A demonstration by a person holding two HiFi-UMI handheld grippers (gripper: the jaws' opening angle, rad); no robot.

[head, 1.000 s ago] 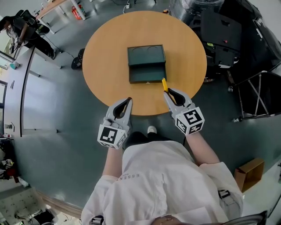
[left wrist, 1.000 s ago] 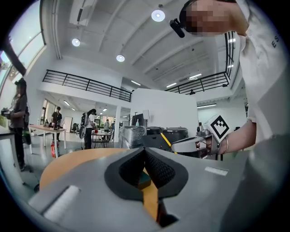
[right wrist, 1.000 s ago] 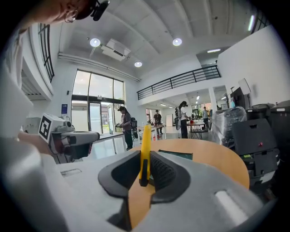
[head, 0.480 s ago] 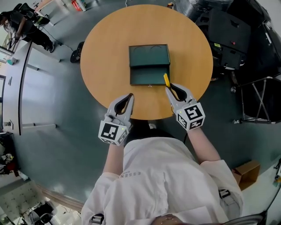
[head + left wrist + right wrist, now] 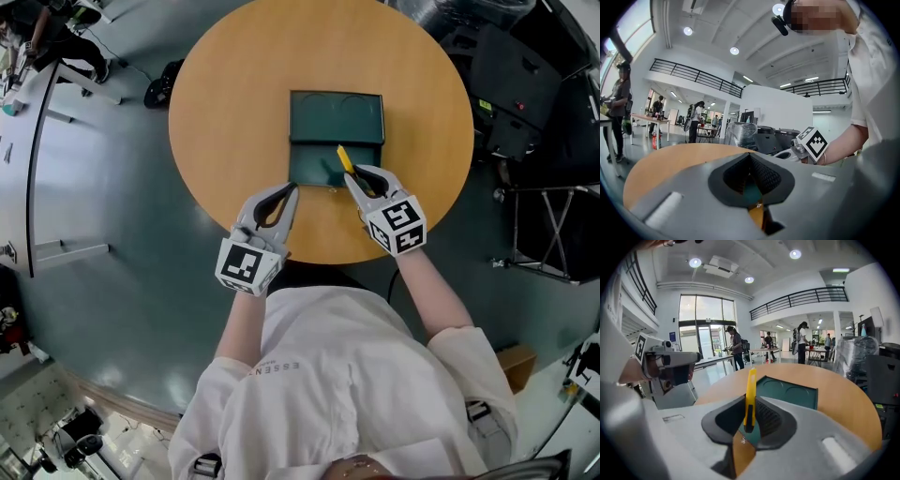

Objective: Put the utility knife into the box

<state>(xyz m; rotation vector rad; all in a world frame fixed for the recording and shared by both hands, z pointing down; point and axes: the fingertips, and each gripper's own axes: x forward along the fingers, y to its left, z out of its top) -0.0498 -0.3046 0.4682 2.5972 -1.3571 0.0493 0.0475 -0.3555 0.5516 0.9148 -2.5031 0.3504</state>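
Yellow utility knife (image 5: 344, 159) is gripped at its rear end by the right gripper (image 5: 351, 178). The blade end is pointed forward over the near half of the open green box (image 5: 336, 118) on the round table (image 5: 234, 94). Right forearm is stretched forward. Left gripper (image 5: 290, 191) is held just beside the box's near-left corner, jaws closed together, nothing between them.

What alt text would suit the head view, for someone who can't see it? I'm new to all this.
Seen from above, a person's right gripper holds a yellow utility knife over an open green box on a round wooden table. The left gripper, shut and empty, hovers near the box.
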